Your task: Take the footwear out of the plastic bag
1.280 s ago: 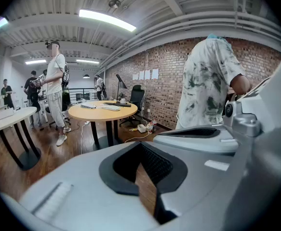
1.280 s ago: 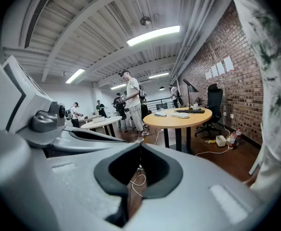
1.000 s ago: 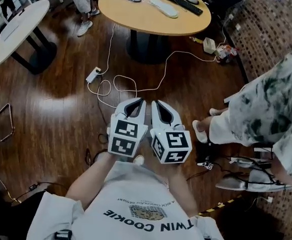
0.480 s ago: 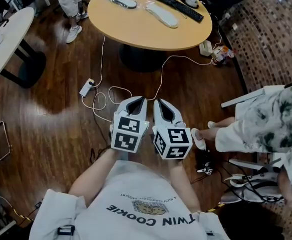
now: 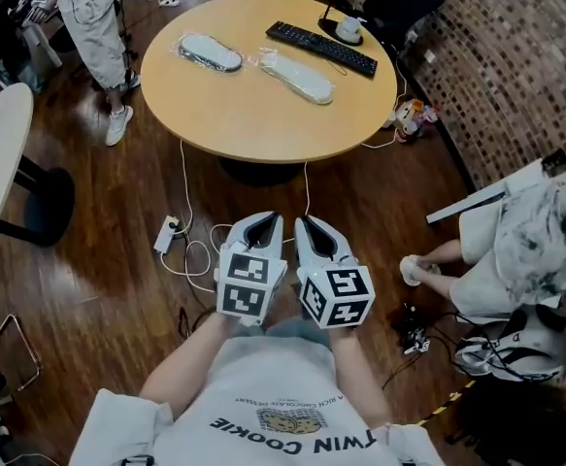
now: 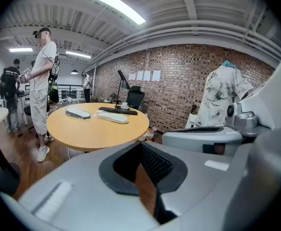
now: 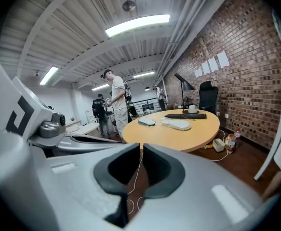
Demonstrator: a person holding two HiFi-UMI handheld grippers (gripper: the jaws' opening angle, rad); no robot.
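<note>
2 flat pieces of footwear lie on the round tan wooden table [image 5: 253, 115] in the upper middle of the head view, each inside its own clear plastic bag. The grey bagged footwear [image 5: 210, 51] sits toward the table's left. The longer white bagged footwear [image 5: 297, 74] lies near it to the right, the 2 not touching. Behind them, at the table's upper right edge, are a black keyboard [image 5: 321, 49] and a white cup [image 5: 349, 29].

I hold both claws low in the centre of the frame, side by side over the dark wooden floor [image 5: 88, 289], well short of the table and touching neither bag. My left gripper [image 5: 263, 219] has its jaws drawn together with nothing between them. My right gripper [image 5: 307, 221] has its jaws almost together and just beginning to part, also with nothing between them.

A white power strip [image 5: 166, 233] and loops of white cable [image 5: 200, 260] lie on the floor just left of my claws. A person in pale mottled clothes [image 5: 535, 250] stands at the right edge beside the brick wall [image 5: 496, 76]. Another person in light trousers [image 5: 93, 17] stands at the upper left.
</note>
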